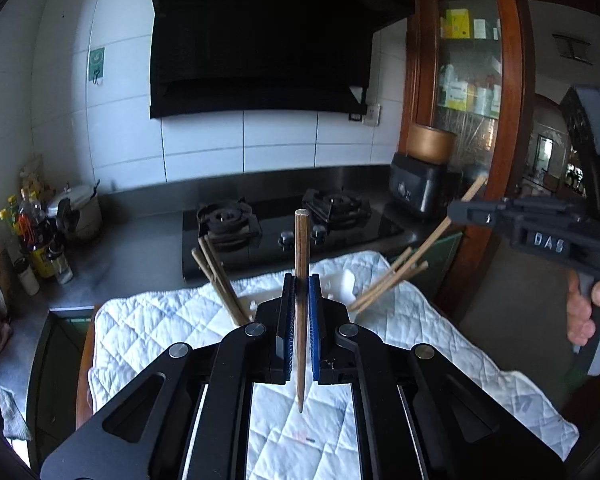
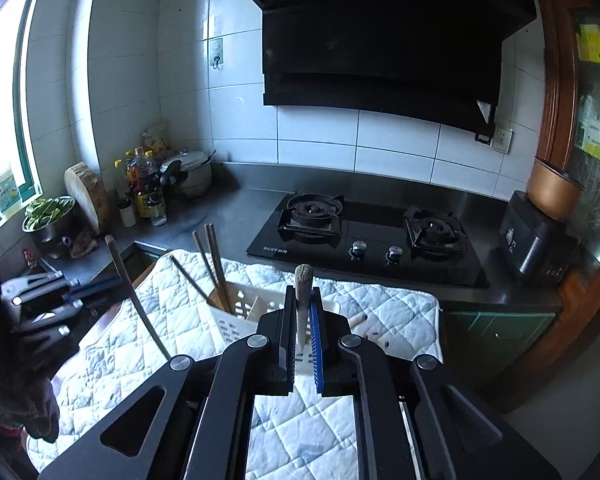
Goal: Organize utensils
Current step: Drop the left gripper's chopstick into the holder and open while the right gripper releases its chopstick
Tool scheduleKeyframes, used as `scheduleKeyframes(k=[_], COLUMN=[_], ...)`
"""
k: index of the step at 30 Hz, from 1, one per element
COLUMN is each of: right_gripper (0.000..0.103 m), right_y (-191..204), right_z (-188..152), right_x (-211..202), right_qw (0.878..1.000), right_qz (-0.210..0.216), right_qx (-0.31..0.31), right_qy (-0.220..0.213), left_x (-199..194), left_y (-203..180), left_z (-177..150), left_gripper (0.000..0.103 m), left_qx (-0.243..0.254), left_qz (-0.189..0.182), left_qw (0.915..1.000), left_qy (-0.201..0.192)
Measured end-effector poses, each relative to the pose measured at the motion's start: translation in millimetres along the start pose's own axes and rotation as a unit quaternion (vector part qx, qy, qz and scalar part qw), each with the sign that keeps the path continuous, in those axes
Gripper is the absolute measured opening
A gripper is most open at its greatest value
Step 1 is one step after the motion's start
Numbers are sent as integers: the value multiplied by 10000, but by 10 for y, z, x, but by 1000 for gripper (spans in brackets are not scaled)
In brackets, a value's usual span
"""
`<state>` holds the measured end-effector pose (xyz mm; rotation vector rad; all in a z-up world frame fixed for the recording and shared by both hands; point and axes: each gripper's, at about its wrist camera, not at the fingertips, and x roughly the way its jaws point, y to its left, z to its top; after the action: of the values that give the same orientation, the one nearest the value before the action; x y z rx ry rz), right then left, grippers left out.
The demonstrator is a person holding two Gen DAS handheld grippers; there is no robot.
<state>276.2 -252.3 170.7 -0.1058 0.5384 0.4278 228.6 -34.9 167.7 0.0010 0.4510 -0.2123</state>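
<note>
Two grippers clamped — left gripper [image 1: 300, 312] on chopstick [image 1: 301, 280], right gripper [image 2: 303, 320] seemingly likewise.

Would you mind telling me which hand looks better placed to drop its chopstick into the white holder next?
Probably left: left gripper holds its chopstick upright, with the white holder centred just beyond the jaws. The right gripper sits off to the side with a slanted chopstick.

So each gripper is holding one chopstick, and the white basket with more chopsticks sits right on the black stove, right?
Not quite. The basket sits on the white quilted cloth in front of the stove, as the right wrist view shows. Each gripper does hold one chopstick.
</note>
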Motion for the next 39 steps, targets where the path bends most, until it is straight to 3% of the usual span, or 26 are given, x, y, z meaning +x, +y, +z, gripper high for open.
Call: scheduleKeyframes(k=[6,12,22,33,39], right_gripper=[7,7,7,8,24], right_y=[-82,-129,-136,-102,-94], right_z=[132,128,-57,-202,-239], right_x=[230,497,863,1068,1018], right_qw=[10000,10000,9993,9982,9984], right_qz=[10,33,112,67,46], right_qx=[65,63,59,135,134], right_qy=[-60,36,344,582,545], left_x=[198,478,961,1025,885], left_y=[44,151,387,438,399], left_z=[429,560,304,106,102], left_gripper=[5,5,5,8,12], left_qx=[-20,-237,-504,-526,-488], left_qz=[273,449,539,444,411], left_qw=[9987,9968,9971,9976,9980], left_qy=[-421,-625,-163,35,7])
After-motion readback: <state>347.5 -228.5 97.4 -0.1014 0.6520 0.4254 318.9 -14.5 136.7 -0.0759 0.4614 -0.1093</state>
